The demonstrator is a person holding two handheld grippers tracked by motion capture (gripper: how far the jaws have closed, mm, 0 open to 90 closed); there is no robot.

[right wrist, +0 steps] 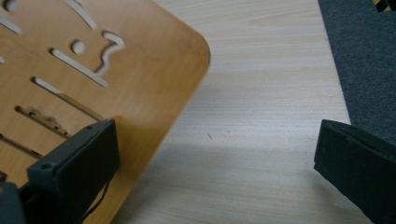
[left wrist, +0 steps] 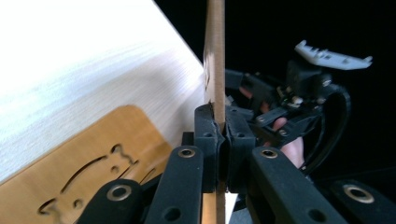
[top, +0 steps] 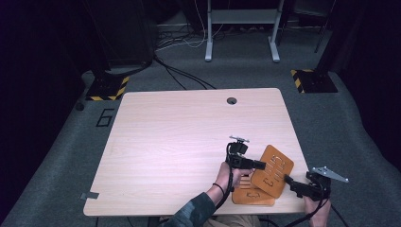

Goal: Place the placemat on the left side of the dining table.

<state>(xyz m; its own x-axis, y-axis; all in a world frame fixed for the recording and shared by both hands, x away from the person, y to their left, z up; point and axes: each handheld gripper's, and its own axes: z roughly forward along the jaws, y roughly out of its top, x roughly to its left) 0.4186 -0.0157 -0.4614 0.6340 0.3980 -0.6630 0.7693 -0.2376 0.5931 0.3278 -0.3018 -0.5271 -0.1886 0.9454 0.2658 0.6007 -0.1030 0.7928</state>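
Two orange-brown wooden boards with cut-out slots sit at the table's near right corner. The lower board (top: 253, 195) (left wrist: 93, 158) lies flat. The upper board (top: 276, 165) rests tilted across it. My left gripper (top: 260, 165) (left wrist: 222, 135) is shut on the upper board's edge, and that thin board (left wrist: 215, 56) rises edge-on from between the pads. At the front right, my right gripper (top: 287, 179) (right wrist: 215, 154) stands wide open with its jaws pointing at the upper board (right wrist: 130, 65). One of its jaws sits over that board's rim, the other above bare table. Nothing is gripped there.
The pale wooden table (top: 179, 142) has a cable hole (top: 231, 100) near its far edge and a tape strip (top: 90, 195) at the front left. Grey carpet, cables, two yellow-and-black stand bases (top: 108, 87) (top: 312, 80) and a white frame (top: 241, 28) lie beyond.
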